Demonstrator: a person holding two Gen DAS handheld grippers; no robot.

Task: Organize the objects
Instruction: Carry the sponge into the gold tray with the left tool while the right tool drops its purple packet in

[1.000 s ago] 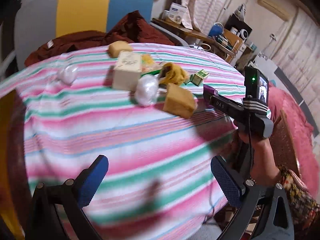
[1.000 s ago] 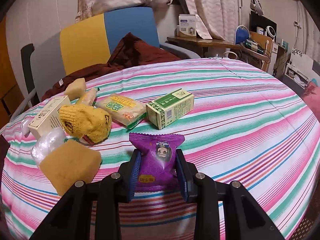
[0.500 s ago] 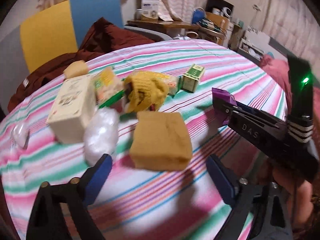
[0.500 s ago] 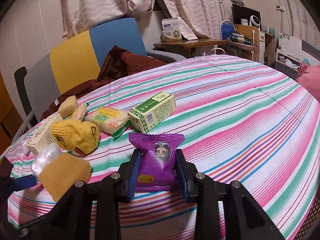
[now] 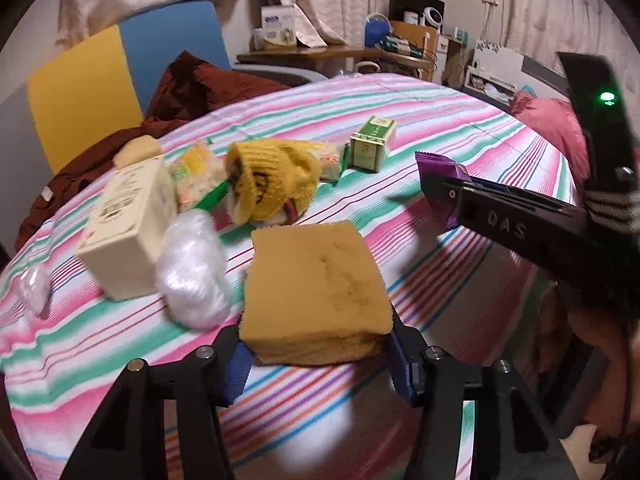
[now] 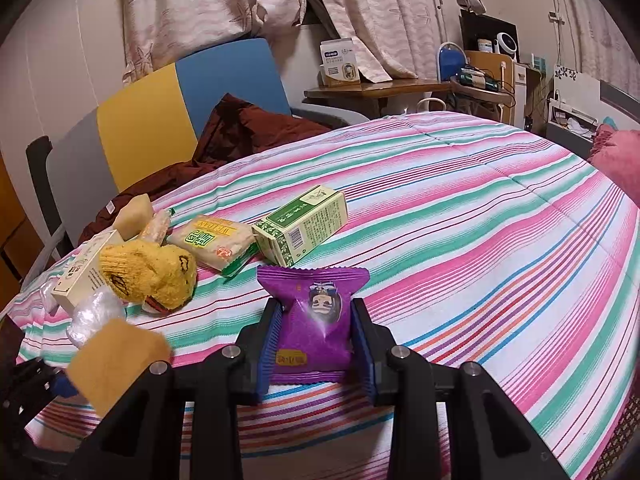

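Note:
A tan sponge block [image 5: 316, 288] lies on the striped tablecloth [image 5: 440, 120], and in the right wrist view this sponge [image 6: 116, 356] looks tilted. My left gripper [image 5: 318, 364] has it between the blue pads [image 5: 236, 368]. The jaws are closing and the pads touch both of its sides. My right gripper [image 6: 316, 344] is shut on a purple snack packet [image 6: 316, 312] and holds it just over the cloth. In the left wrist view that right gripper [image 5: 440, 188] reaches in from the right with the purple packet [image 5: 436, 162] at its tip.
Behind the sponge lie a yellow knitted piece [image 5: 272, 184], a cream box [image 5: 128, 232], a clear plastic wad [image 5: 192, 276], a green carton [image 5: 372, 142] and a noodle packet [image 6: 212, 242]. A yellow and blue chair [image 6: 180, 100] with maroon cloth stands beyond the table.
My left gripper came forward and down to the sponge, and its jaws narrowed from wide open onto the sponge's sides. The right gripper kept the purple packet and stayed put.

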